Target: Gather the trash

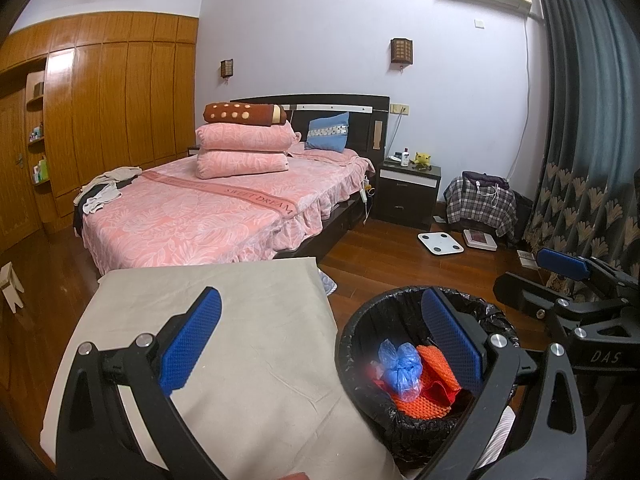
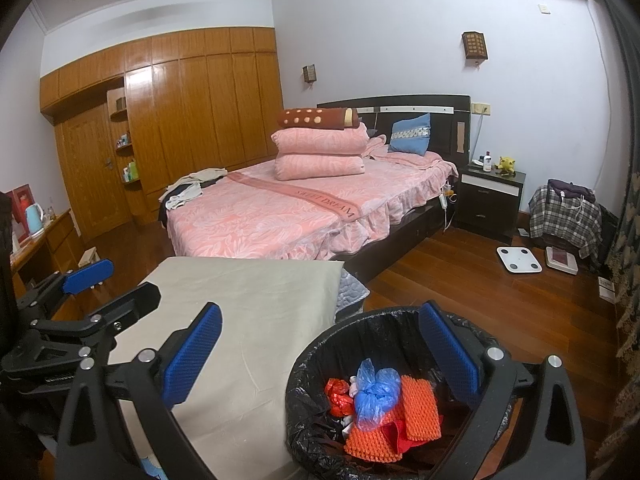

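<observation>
Both hand-held grippers, left (image 1: 320,340) and right (image 2: 320,354), gape wide and empty; the trash bin (image 2: 304,396), lower right of frame beside the tabletop (image 2: 256,304), holds blue bag (image 2: 374,394) and orange mesh (image 2: 418,408).

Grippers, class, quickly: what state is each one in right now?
Left gripper: open, holding nothing.
Right gripper: open, holding nothing.

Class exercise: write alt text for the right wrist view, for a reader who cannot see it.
Open right gripper above a black-lined trash bin holding a blue bag and orange mesh, beside a grey cloth-covered table. A pink bed stands behind.
</observation>
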